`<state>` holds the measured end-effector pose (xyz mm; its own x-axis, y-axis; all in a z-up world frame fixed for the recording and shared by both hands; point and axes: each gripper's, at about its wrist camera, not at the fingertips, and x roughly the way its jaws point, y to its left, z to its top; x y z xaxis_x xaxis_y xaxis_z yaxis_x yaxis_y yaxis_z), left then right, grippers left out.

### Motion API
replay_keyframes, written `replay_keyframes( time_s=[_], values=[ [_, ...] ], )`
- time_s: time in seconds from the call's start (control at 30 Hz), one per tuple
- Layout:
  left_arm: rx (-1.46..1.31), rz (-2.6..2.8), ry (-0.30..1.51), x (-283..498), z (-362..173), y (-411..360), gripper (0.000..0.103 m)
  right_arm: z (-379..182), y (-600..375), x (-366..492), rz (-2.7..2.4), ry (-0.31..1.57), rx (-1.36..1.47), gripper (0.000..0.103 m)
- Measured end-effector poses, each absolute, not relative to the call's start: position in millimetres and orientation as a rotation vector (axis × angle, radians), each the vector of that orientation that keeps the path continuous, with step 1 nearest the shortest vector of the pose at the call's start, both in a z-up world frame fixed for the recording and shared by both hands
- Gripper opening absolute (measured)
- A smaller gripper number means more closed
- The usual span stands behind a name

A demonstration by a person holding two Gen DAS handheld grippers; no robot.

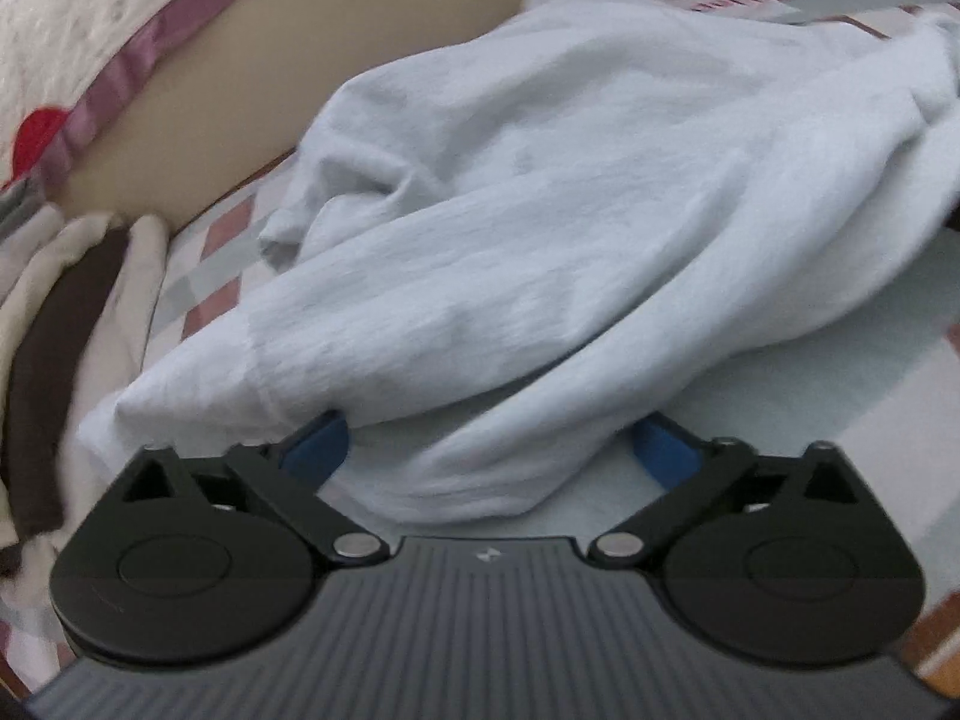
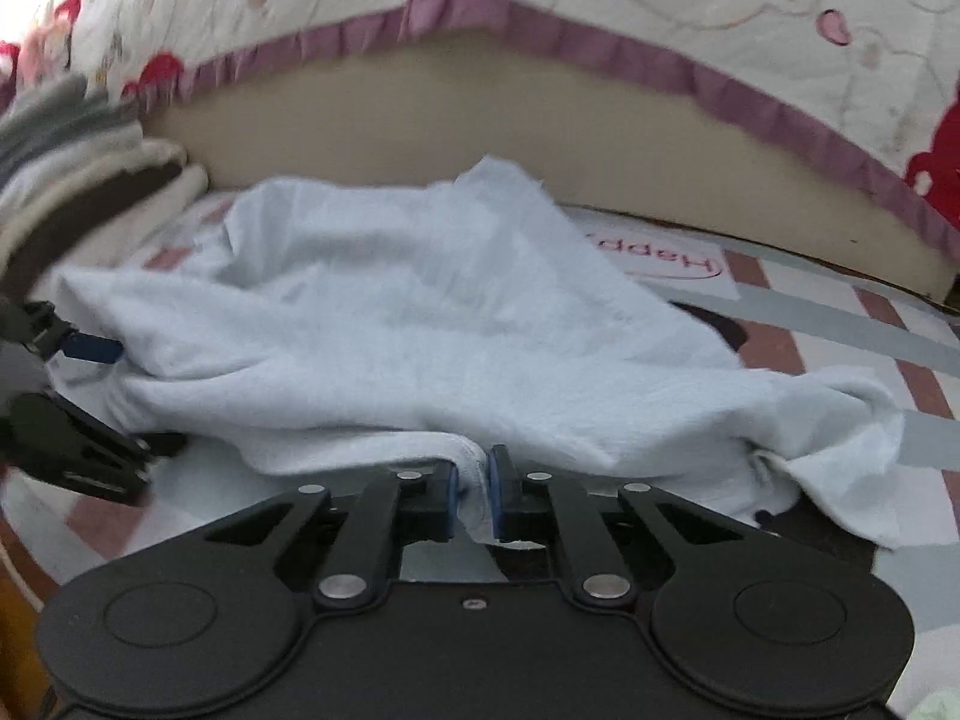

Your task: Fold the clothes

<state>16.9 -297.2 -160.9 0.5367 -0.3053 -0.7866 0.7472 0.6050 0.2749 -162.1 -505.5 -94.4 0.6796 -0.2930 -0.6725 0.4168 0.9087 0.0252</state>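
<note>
Clearly the right gripper (image 2: 473, 495) pinches a hem of the rumpled pale-blue cotton garment (image 2: 420, 324) — it lies on the checked bedsheet (image 2: 840, 312) — while the left gripper (image 1: 489, 450) stands wide, gripping nothing.

The tips of the left gripper's (image 1: 491, 450) blue fingers (image 1: 318, 444) lay buried under the rumpled pale blue cotton garment (image 1: 540, 228), whose far right end ran off the left wrist view's edge. Both views were smeared by motion blur. The stack of folded cream and brown clothes (image 2: 78, 204) was cut off at the left edge, its lower layers indistinct. Pink lettering on the checked bedsheet (image 2: 840, 324) was partly covered by the garment and unreadable.
</note>
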Motion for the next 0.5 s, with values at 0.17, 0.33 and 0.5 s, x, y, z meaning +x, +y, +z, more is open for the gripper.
replay_keyframes(
  time_s=[0.17, 0.33, 0.5],
  values=[
    [0.523, -0.682, 0.806, 25, -139, -278, 0.006, -82, -509, -179, -0.427, 0.673, 0.221, 0.01],
    [0.426, -0.72, 0.666, -5, -71, -247, 0.006, -47, -497, -200, -0.411, 0.618, 0.182, 0.009],
    [0.322, -0.786, 0.671, -42, -20, -206, 0.006, -5, -488, -241, -0.353, 0.604, 0.272, 0.009]
  ],
)
